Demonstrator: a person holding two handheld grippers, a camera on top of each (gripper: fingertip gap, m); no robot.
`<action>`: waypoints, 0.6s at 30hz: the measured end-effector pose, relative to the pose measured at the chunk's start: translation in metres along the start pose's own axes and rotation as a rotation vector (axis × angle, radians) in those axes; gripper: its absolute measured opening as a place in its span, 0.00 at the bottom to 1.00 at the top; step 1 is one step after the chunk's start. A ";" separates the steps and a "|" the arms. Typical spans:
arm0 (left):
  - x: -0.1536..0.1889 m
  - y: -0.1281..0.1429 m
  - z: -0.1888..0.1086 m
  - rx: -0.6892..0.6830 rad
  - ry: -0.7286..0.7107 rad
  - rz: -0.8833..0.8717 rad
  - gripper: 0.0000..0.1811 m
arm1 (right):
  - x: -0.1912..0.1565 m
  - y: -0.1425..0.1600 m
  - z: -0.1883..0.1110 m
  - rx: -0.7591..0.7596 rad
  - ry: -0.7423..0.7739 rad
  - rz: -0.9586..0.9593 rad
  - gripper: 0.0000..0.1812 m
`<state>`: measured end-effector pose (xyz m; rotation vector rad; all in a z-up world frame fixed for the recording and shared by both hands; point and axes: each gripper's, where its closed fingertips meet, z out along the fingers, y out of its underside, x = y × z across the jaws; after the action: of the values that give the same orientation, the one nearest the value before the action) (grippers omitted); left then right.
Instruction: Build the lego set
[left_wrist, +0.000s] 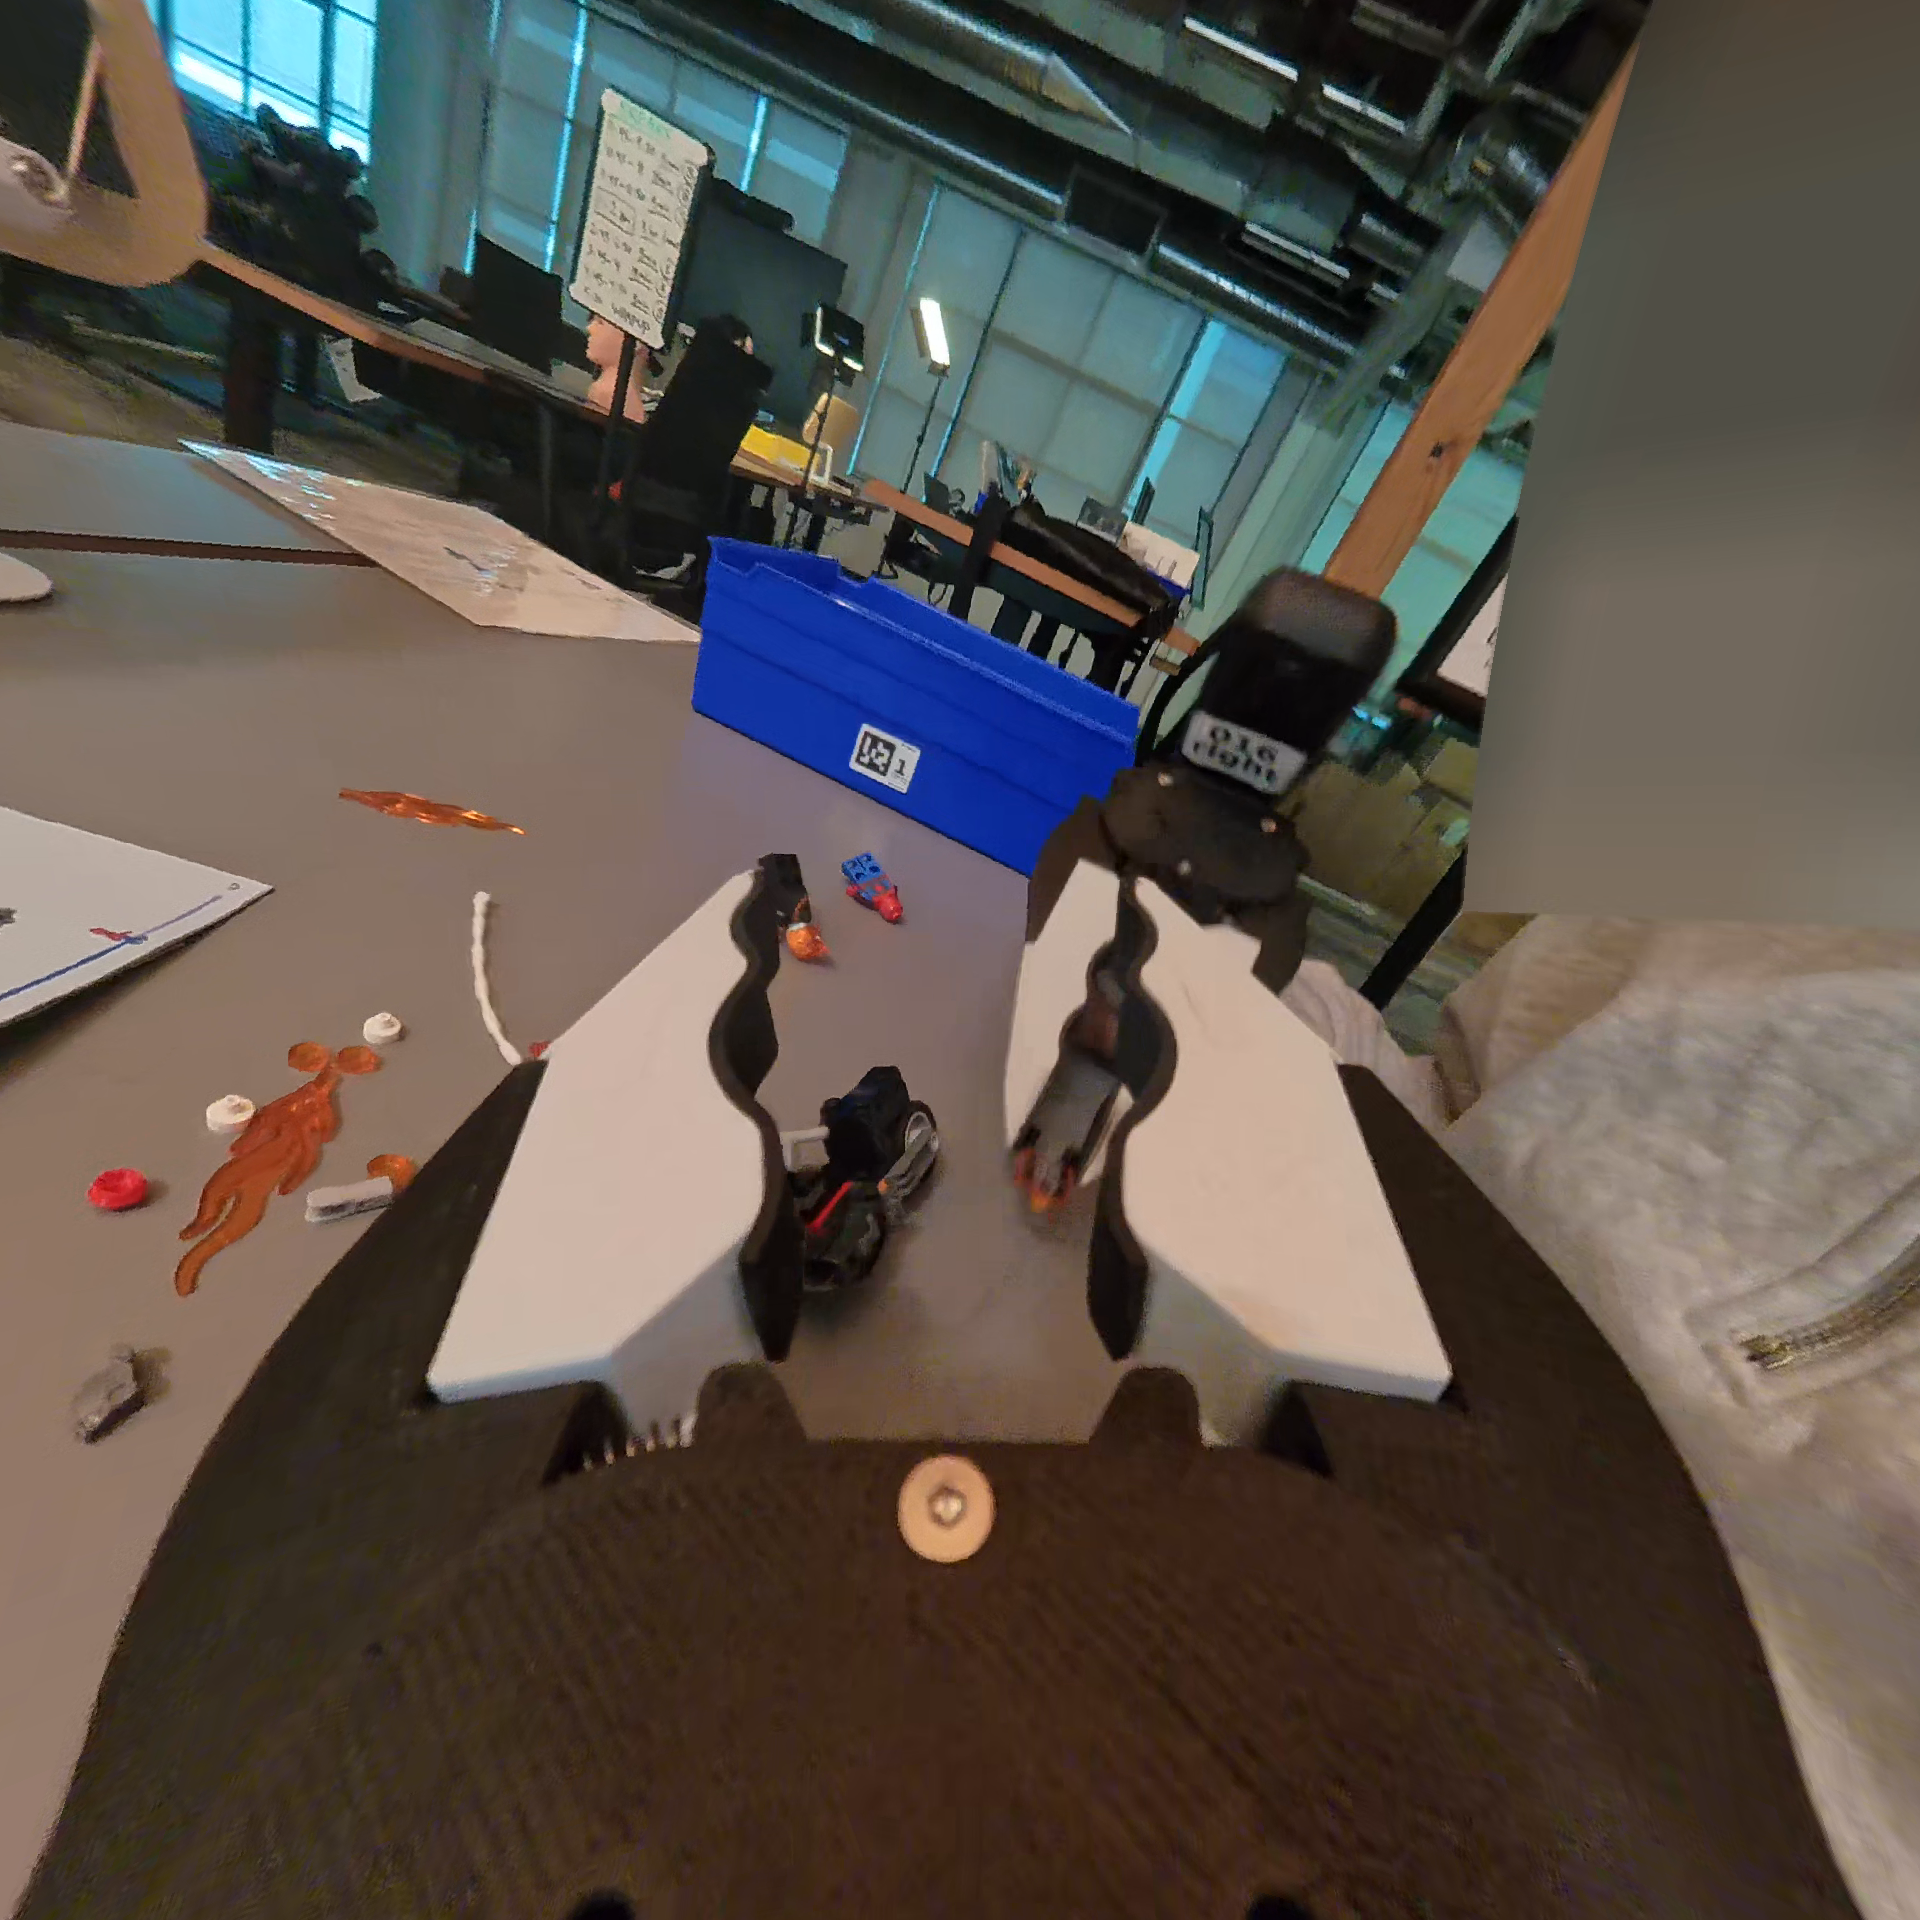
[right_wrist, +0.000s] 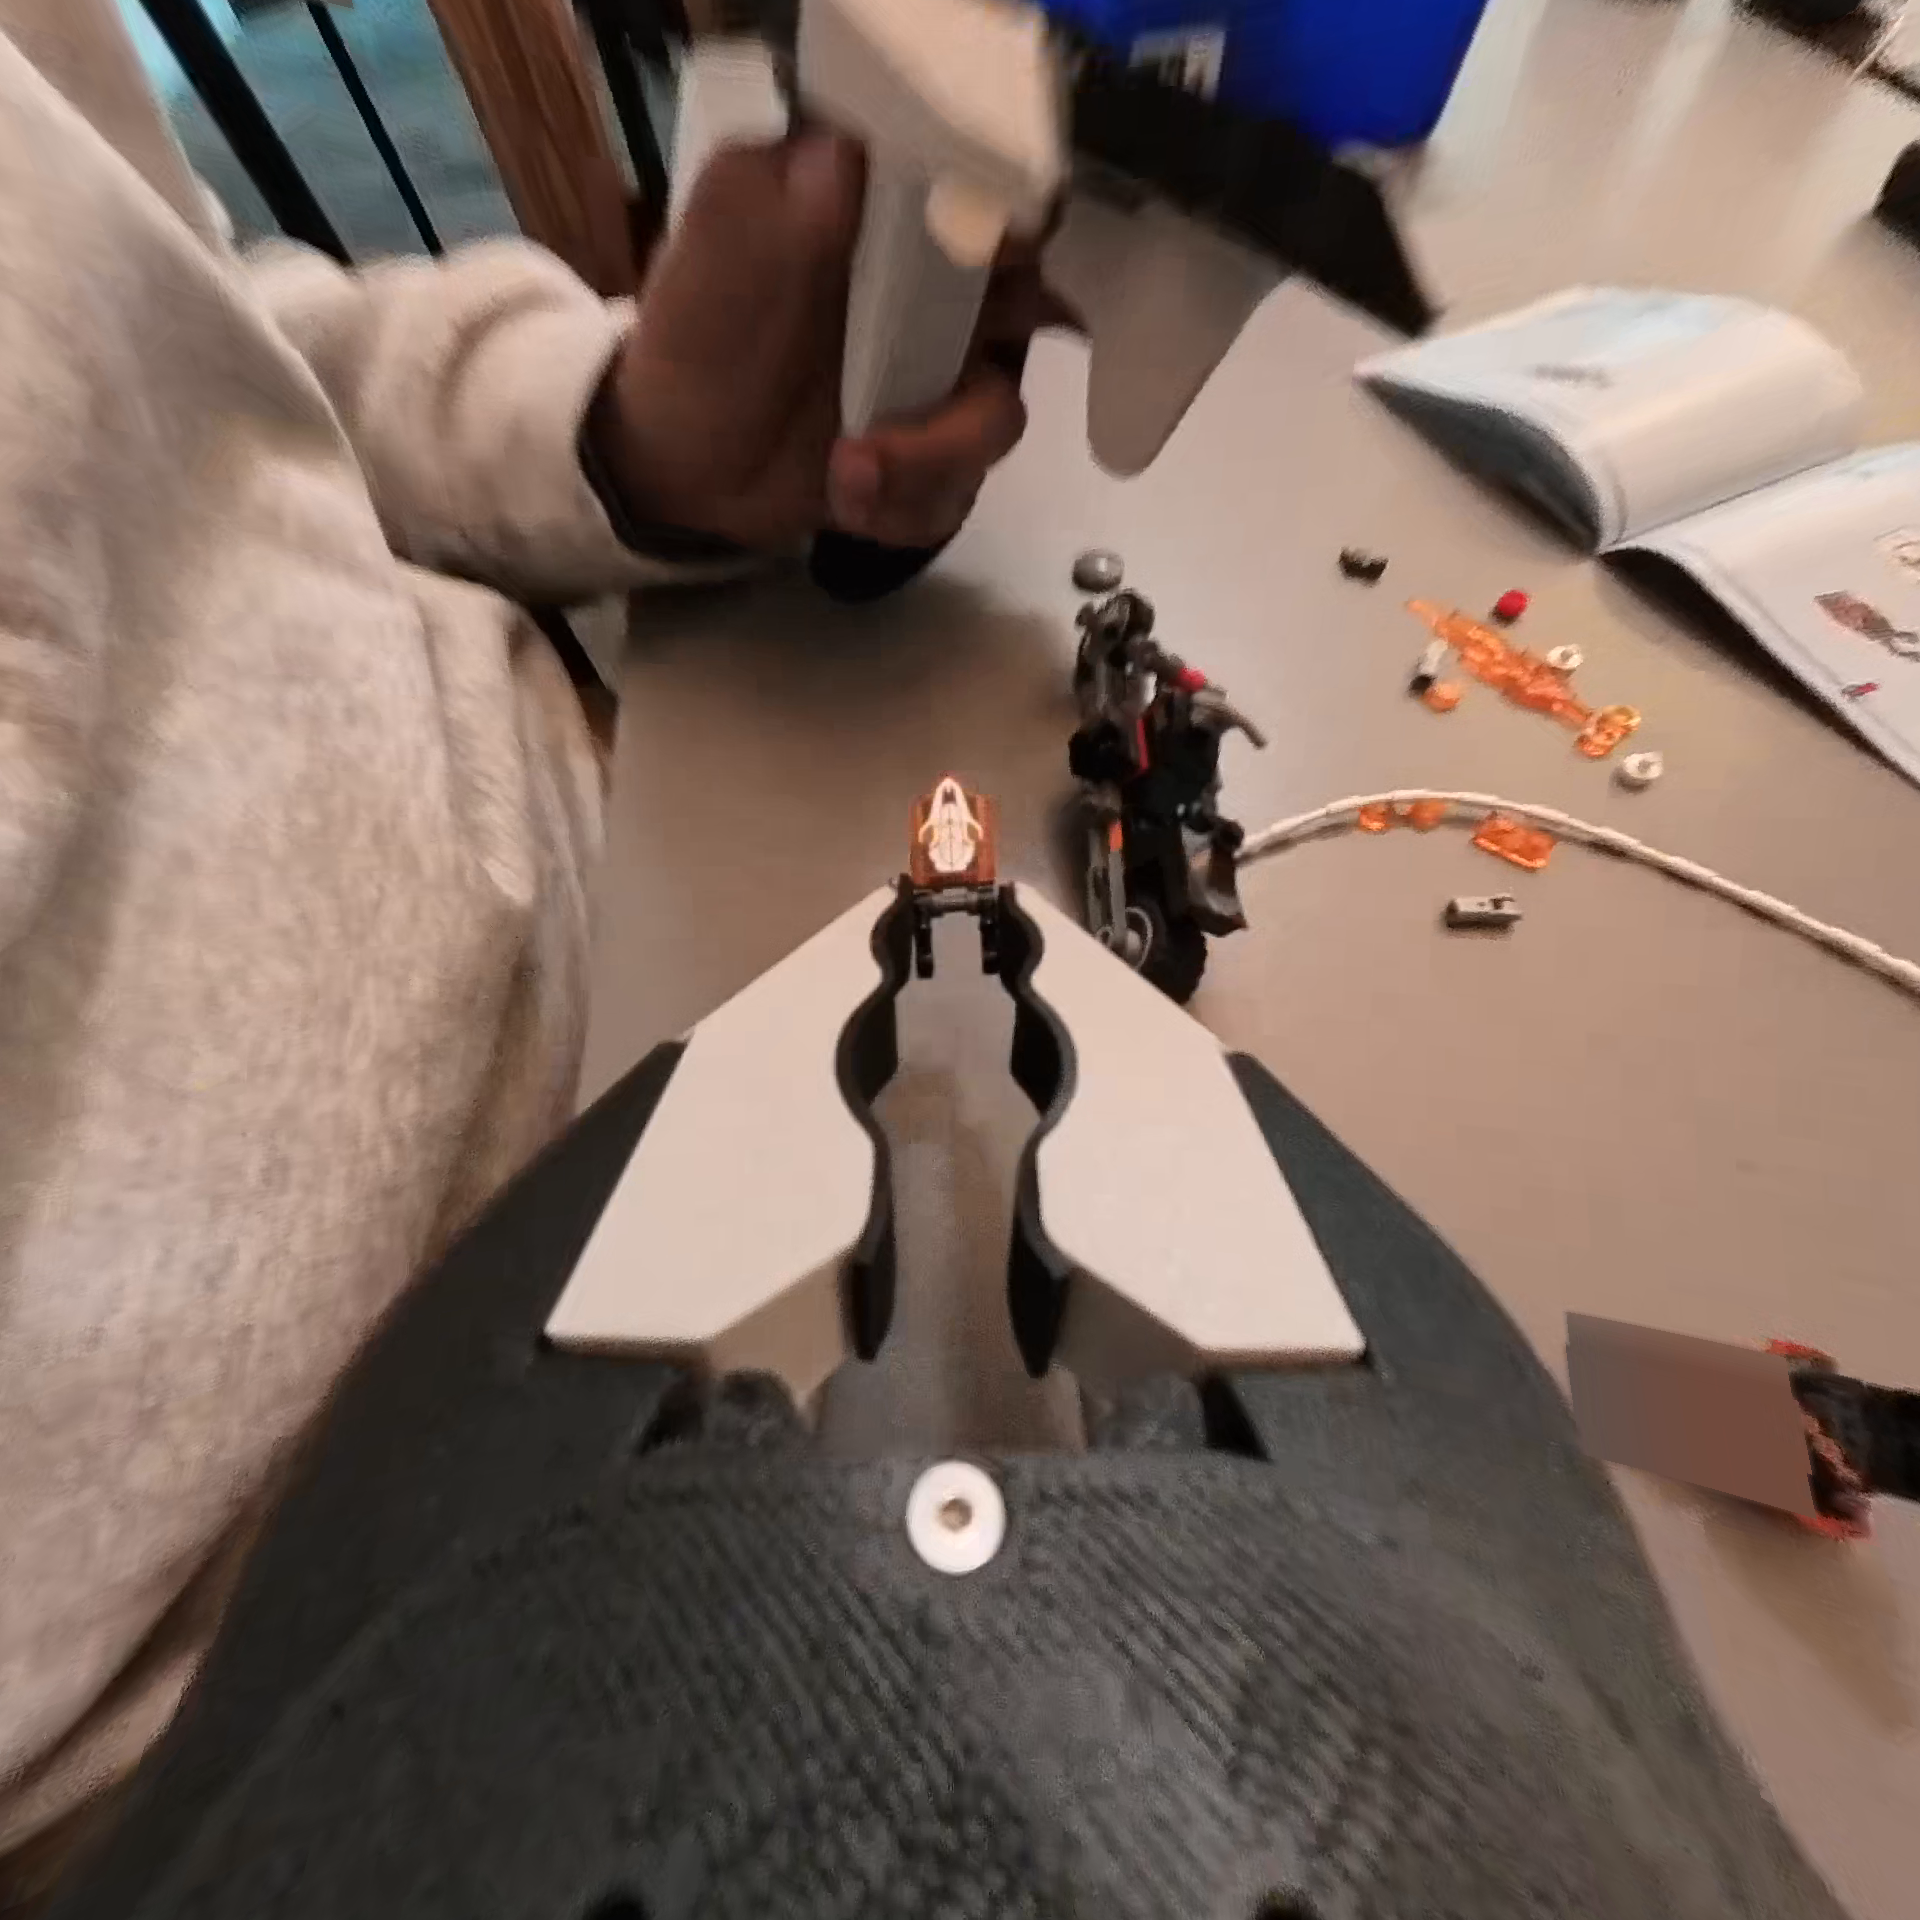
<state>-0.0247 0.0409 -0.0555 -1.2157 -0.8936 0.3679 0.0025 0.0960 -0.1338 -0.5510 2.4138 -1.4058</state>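
- Right gripper (right_wrist: 948, 914), right wrist view: fingertips pinch the black base of a small orange-and-black lego piece (right_wrist: 951, 847) at centre frame; the printed orange part sticks out past the tips. Piece is off the table (right_wrist: 790, 727).
- The same right gripper (left_wrist: 1081, 1143) shows at centre right of the left wrist view, pointing down toward the table, an orange-tipped piece at its tips. Blurred there.
- Left gripper (left_wrist: 904, 914), left wrist view: fingers spread wide, nothing between the tips.
- Lego motorcycle (left_wrist: 868, 1174), black with red and grey parts, lies on the grey table (left_wrist: 312, 675) inside the gap between the left gripper's fingers, close to the left pad. Cannot tell whether pad and bike touch.
- Right wrist view: the motorcycle (right_wrist: 1148, 790) sits just right of the held piece, apart from it.
- Beyond the left gripper's tips, centre frame: a black-and-orange minifigure (left_wrist: 795, 909) and a blue-and-red one (left_wrist: 873, 888), both lying on the table.
- Blue bin (left_wrist: 894, 696) stands behind the figures, upper centre.
- Left side of the left wrist view: loose parts on the table, with a large transparent orange flame piece (left_wrist: 265, 1153), a red round stud (left_wrist: 116, 1188), white round studs nearby, a white string (left_wrist: 484, 977), a second flame piece (left_wrist: 431, 808) farther back.
- Instruction booklet (right_wrist: 1714, 468) open at upper right of the right wrist view.
- Person's hand (right_wrist: 790, 416), upper centre of the right wrist view, grips the left gripper's white handle; blurred. Pale fleece sleeve (right_wrist: 260, 727) fills the left side.
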 end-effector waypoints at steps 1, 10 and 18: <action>0.003 0.002 0.001 -0.011 0.007 0.023 0.35 | 0.001 -0.006 -0.006 0.053 -0.015 0.041 0.07; 0.054 0.041 0.017 -0.216 0.227 0.202 0.29 | 0.003 -0.045 -0.064 0.485 -0.506 0.603 0.07; 0.054 0.050 0.022 -0.258 0.197 0.303 0.21 | -0.006 -0.029 -0.044 0.331 -0.549 0.683 0.07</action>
<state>0.0026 0.1091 -0.0784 -1.6036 -0.5987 0.3747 -0.0060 0.1195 -0.0870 -0.0019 1.6484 -1.1164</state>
